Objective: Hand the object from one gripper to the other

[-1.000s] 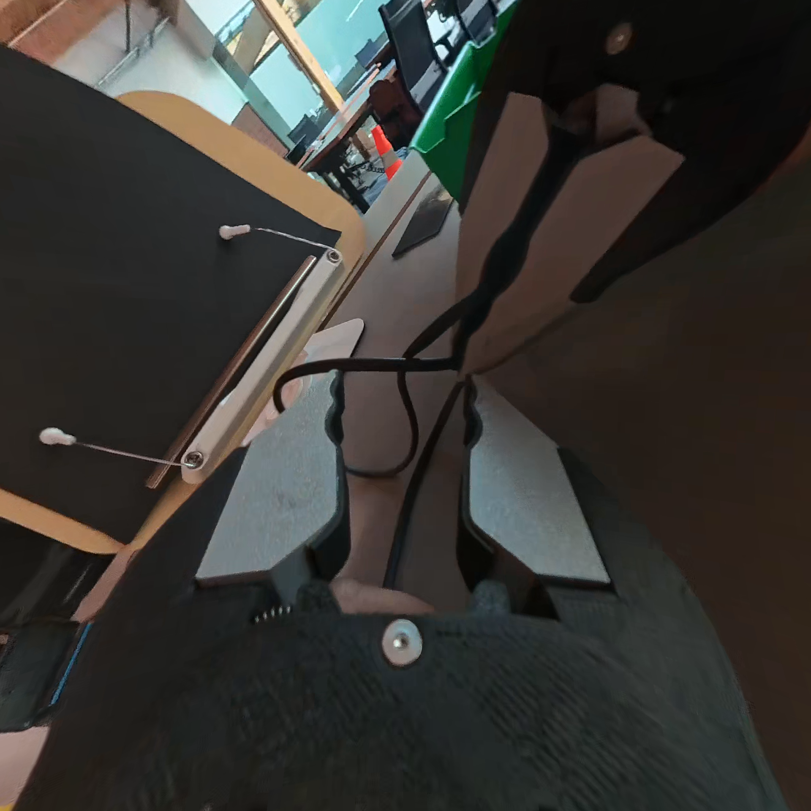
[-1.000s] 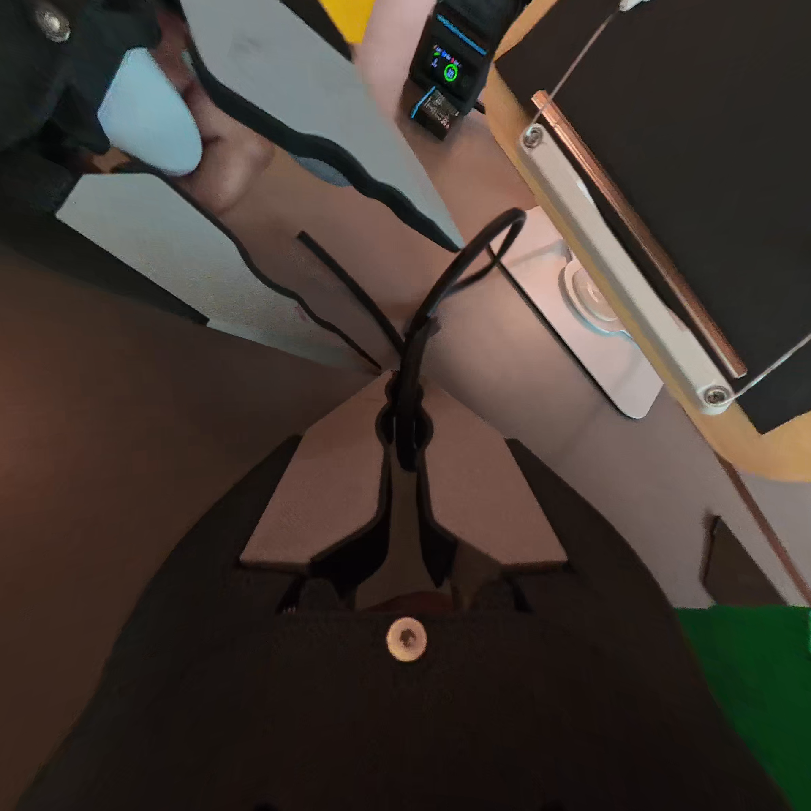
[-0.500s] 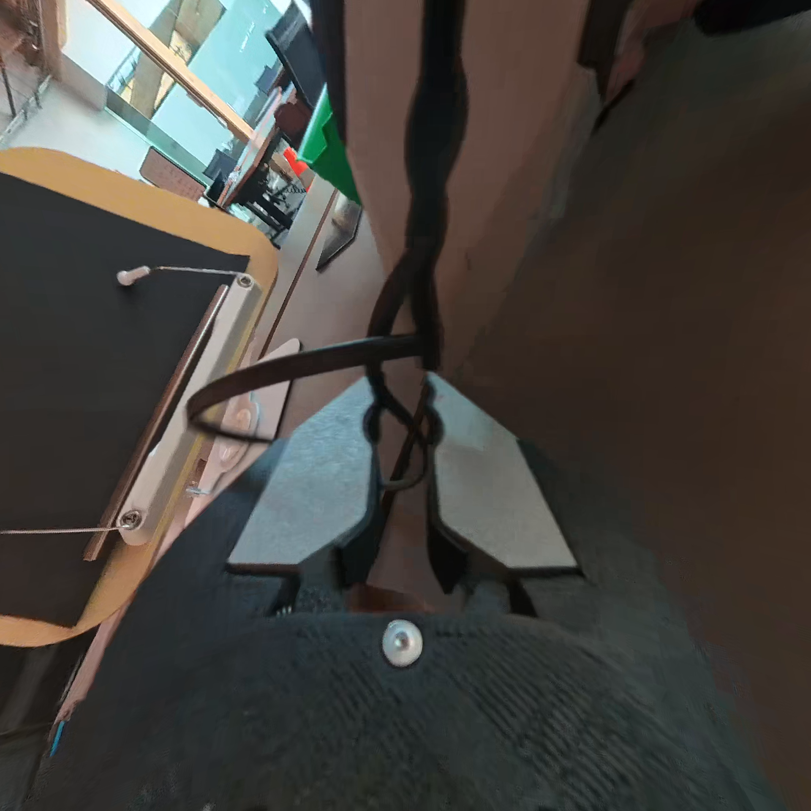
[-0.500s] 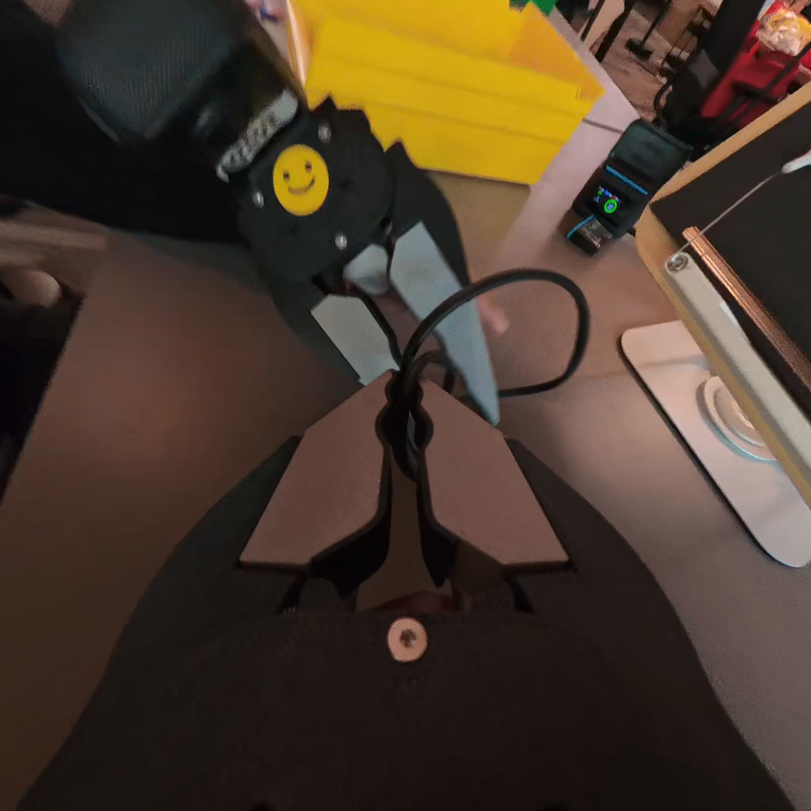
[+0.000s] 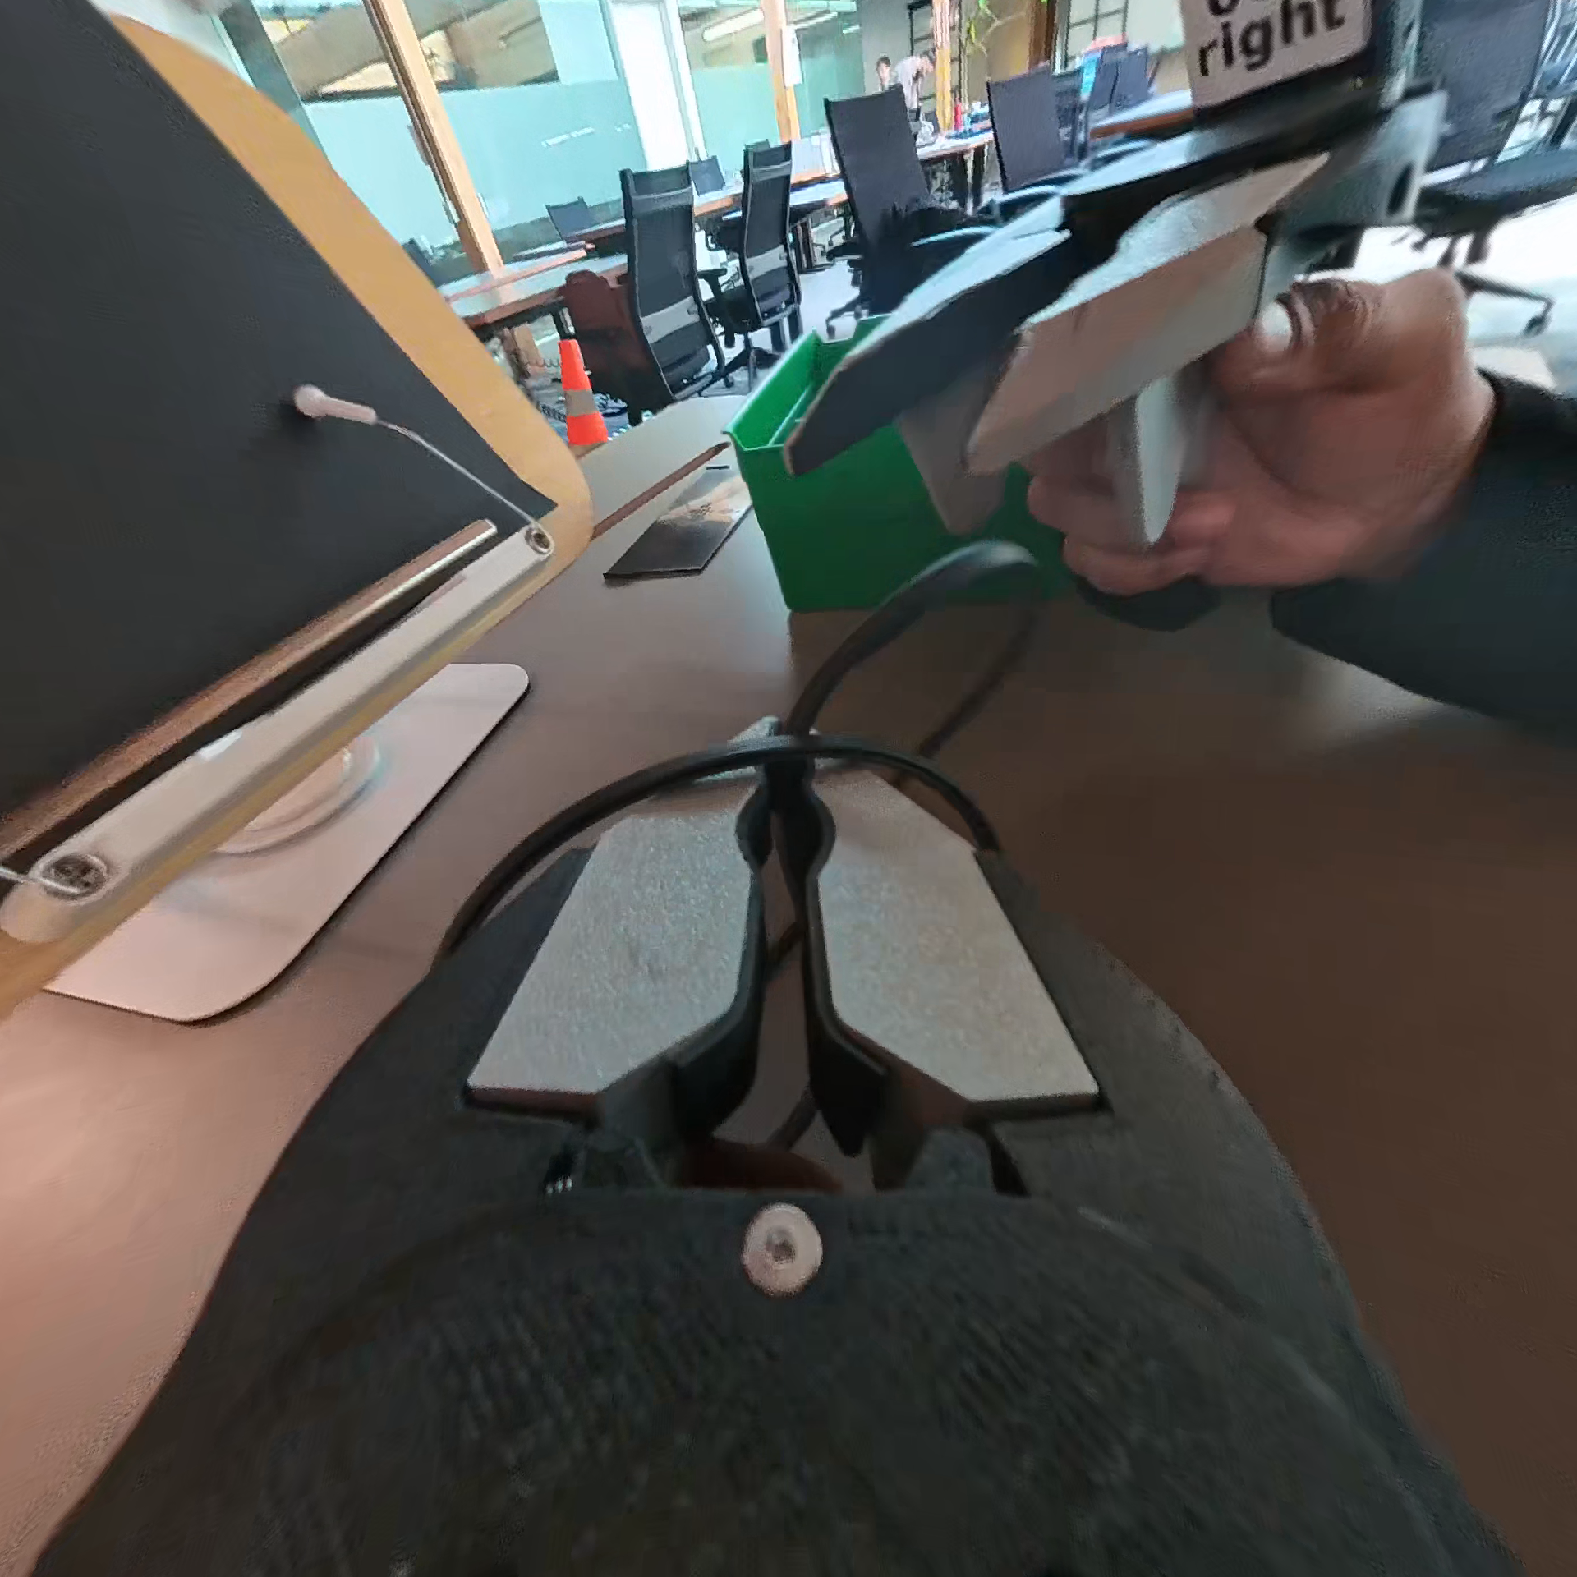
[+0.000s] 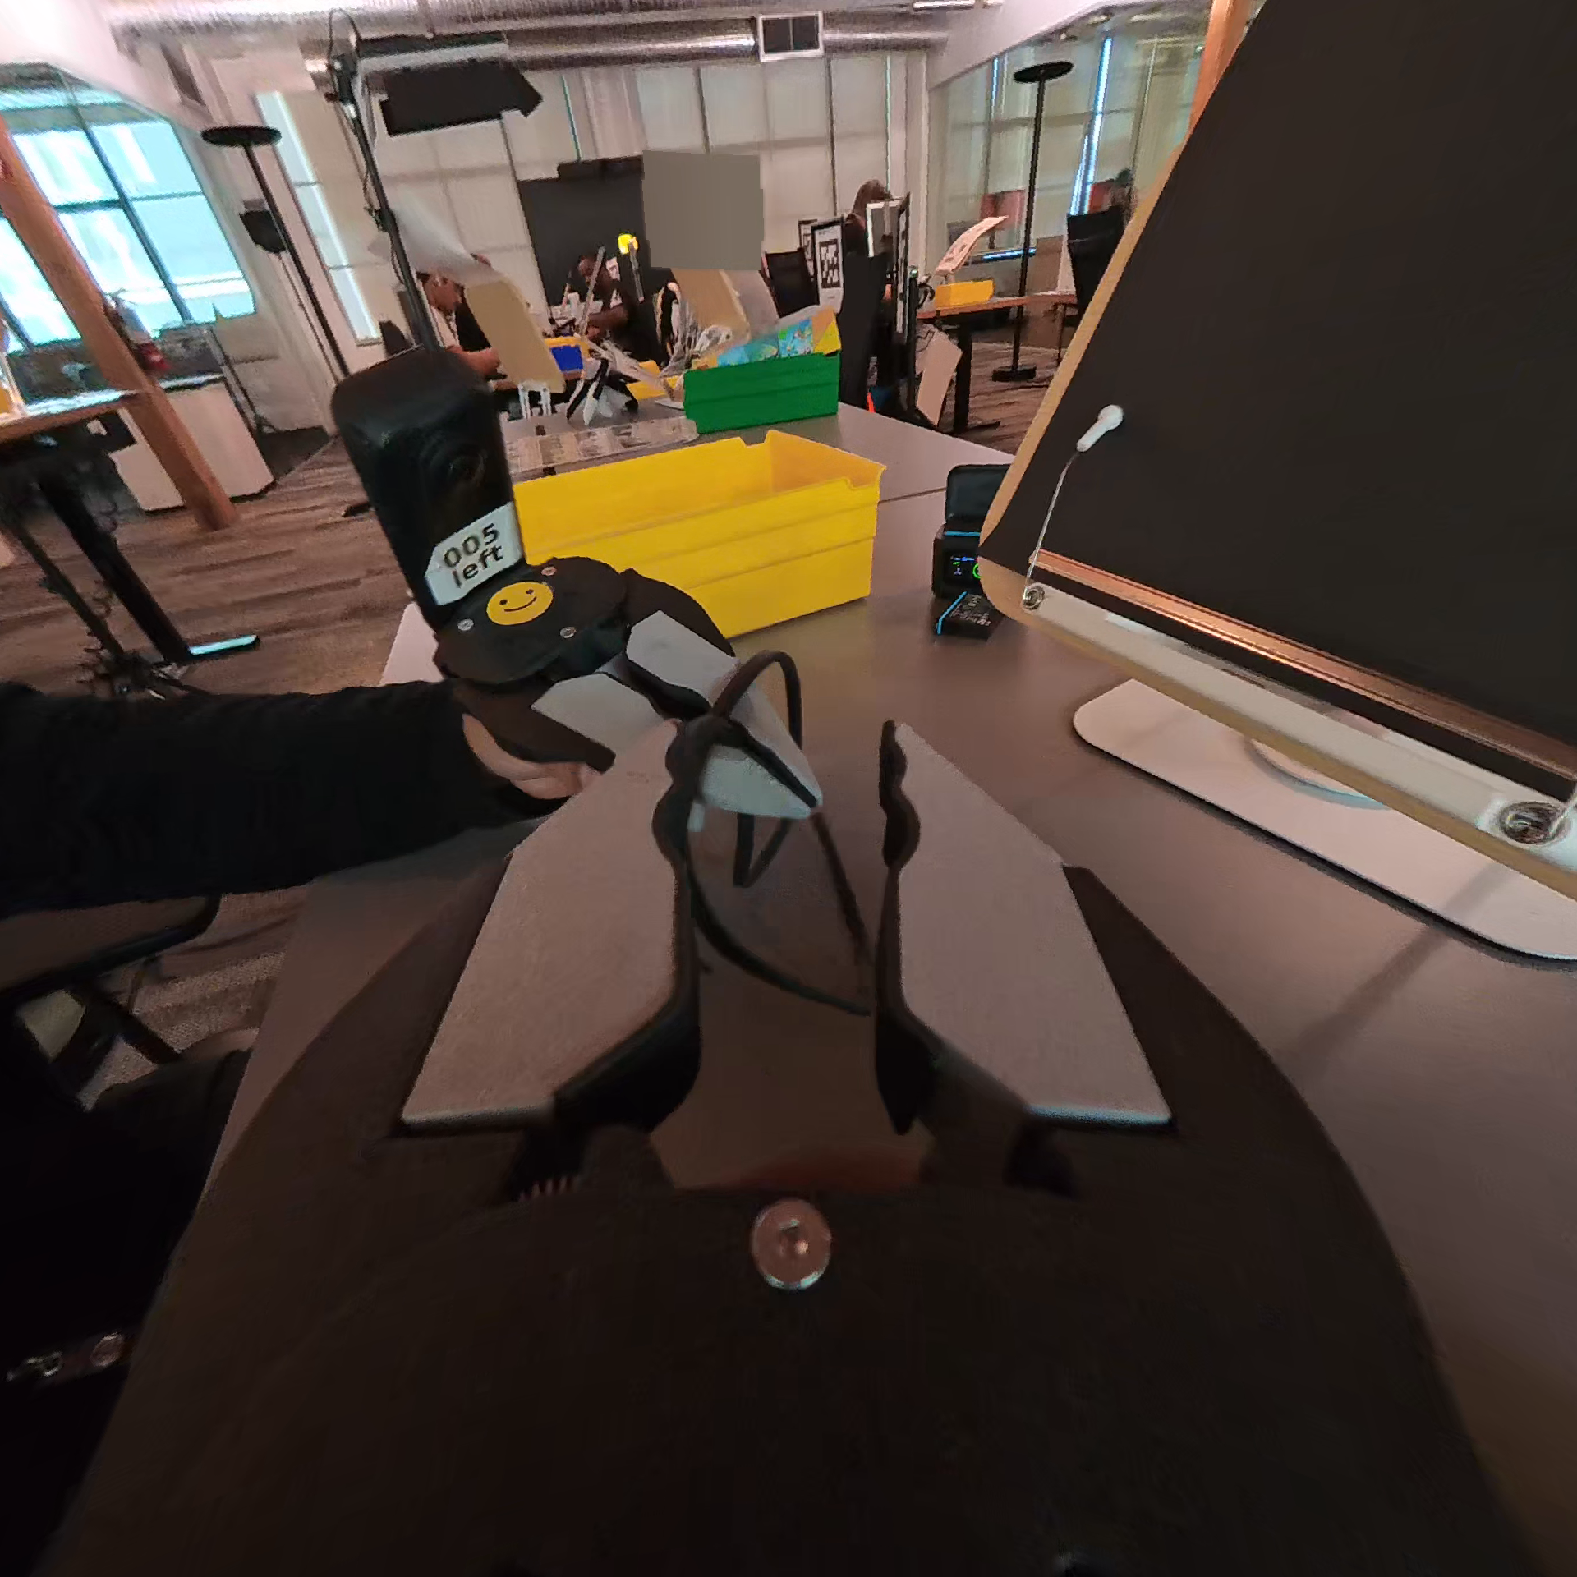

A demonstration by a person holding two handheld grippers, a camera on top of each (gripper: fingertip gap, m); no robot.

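A thin black cable is pinched between the tips of my left gripper, which is shut on it. The cable's loops arch over the left fingers and trail onto the brown table. My right gripper hangs above and beyond it, open and empty, held by a hand. In the right wrist view my right gripper is open, with its jaws spread wide. The left gripper sits just past them, holding the cable, whose strands hang down between the right fingers without being pinched.
A black panel with a wooden rim stands on a silver base at the table's left; it shows at the right in the right wrist view. A green bin, a yellow bin and a small black device sit farther off. My hands' fingertips stand some 6 cm from each other.
The right gripper was shut on the cable and has now opened and drawn back. The left gripper closed on the cable and now holds it alone, lower over the table.
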